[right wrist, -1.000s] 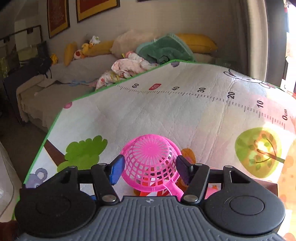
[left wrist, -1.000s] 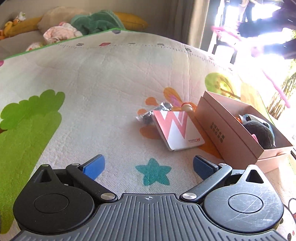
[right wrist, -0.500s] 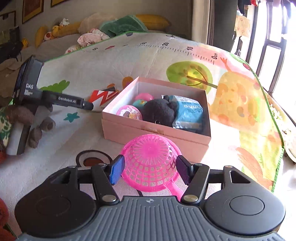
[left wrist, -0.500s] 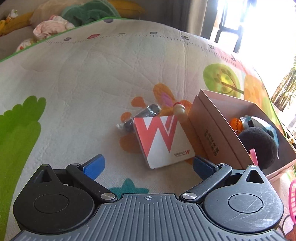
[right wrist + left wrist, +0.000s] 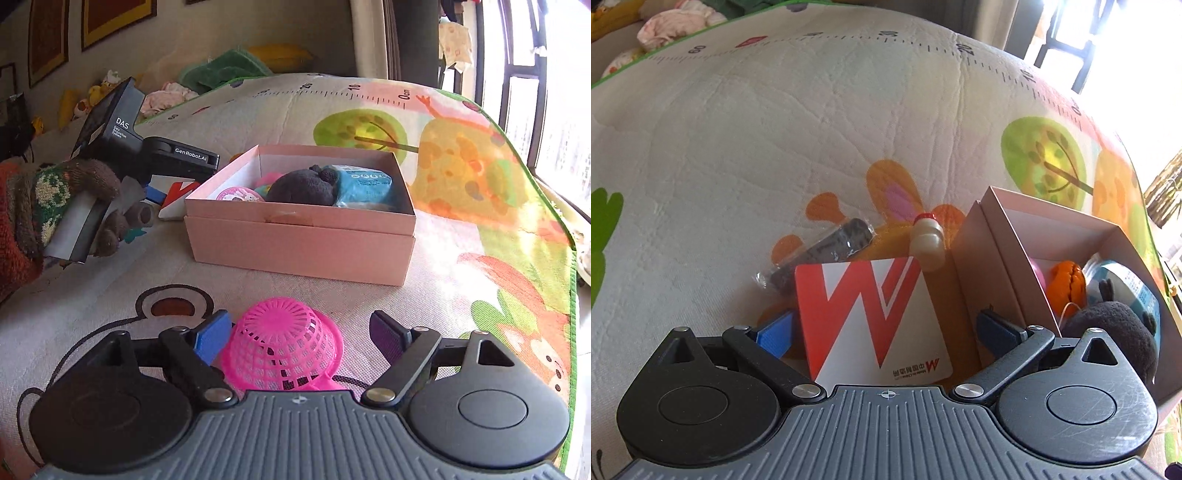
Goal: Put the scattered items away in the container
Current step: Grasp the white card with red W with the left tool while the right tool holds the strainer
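Note:
A pink cardboard box sits on the play mat and holds a black plush, a blue packet and small balls. My left gripper is open with its fingers on either side of a red-and-white card box lying beside the pink box. A dark wrapped item and a small cream bottle lie just beyond it. My right gripper is open around a pink mesh basket that rests upside down on the mat in front of the pink box. The left gripper also shows in the right wrist view.
The colourful play mat covers the floor. A sofa with cushions and soft toys stands at the back. A window is on the right, past the mat's edge.
My left gripper moved forward until its fingers flank the card box. My right gripper swung to face the pink box, came down to the mat and opened off the pink basket.

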The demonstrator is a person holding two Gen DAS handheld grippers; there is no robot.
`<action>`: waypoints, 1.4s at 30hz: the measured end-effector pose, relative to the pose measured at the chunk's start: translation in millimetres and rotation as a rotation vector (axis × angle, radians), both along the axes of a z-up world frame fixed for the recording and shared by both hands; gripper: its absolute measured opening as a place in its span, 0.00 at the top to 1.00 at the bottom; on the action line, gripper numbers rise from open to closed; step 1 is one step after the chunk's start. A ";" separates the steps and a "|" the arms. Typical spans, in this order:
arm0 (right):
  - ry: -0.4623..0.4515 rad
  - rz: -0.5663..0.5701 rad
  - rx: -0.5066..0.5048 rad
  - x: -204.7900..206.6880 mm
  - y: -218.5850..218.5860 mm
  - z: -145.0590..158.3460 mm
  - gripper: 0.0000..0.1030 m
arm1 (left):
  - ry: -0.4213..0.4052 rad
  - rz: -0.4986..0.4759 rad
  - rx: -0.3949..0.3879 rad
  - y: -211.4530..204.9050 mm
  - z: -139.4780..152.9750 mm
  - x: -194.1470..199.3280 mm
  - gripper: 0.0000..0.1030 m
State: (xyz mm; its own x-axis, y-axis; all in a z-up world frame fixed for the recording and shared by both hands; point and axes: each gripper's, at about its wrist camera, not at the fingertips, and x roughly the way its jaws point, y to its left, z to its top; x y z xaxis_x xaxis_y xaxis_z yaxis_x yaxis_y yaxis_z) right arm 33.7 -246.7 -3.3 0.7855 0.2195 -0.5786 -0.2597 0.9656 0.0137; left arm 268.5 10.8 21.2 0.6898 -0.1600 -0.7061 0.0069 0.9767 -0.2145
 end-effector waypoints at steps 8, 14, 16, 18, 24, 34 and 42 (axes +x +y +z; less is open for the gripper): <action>0.050 -0.014 0.023 8.5 -3.3 -15.5 0.15 | -0.014 -0.004 0.201 14.4 -6.8 -4.9 0.00; 0.062 -0.017 0.021 10.7 -2.8 -17.9 0.12 | -0.088 0.026 0.308 40.8 -0.8 -31.7 0.00; 0.068 -0.016 0.016 12.4 -1.0 -19.1 0.10 | -0.136 -0.061 0.226 44.3 6.5 -46.0 0.00; 0.073 -0.011 0.017 13.2 -0.9 -19.3 0.09 | -0.171 -0.176 0.229 34.9 9.1 -57.7 0.00; 0.077 -0.009 0.007 13.9 1.3 -19.9 0.07 | -0.176 -0.388 0.345 -3.1 -6.8 -64.9 0.00; 0.085 -0.003 0.010 14.5 2.4 -21.1 0.03 | -0.129 -0.066 0.493 45.6 -9.1 -34.6 0.00; 0.093 0.010 0.013 16.8 2.3 -21.7 0.00 | -0.146 -0.196 0.210 38.6 5.4 -43.2 0.00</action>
State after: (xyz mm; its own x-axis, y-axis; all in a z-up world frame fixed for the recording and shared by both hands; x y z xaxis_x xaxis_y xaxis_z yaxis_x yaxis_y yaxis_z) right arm 50.5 -244.4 -25.0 0.7261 0.2348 -0.6463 -0.2664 0.9625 0.0504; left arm 225.3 49.4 26.6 0.7566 -0.1605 -0.6338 0.2148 0.9766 0.0091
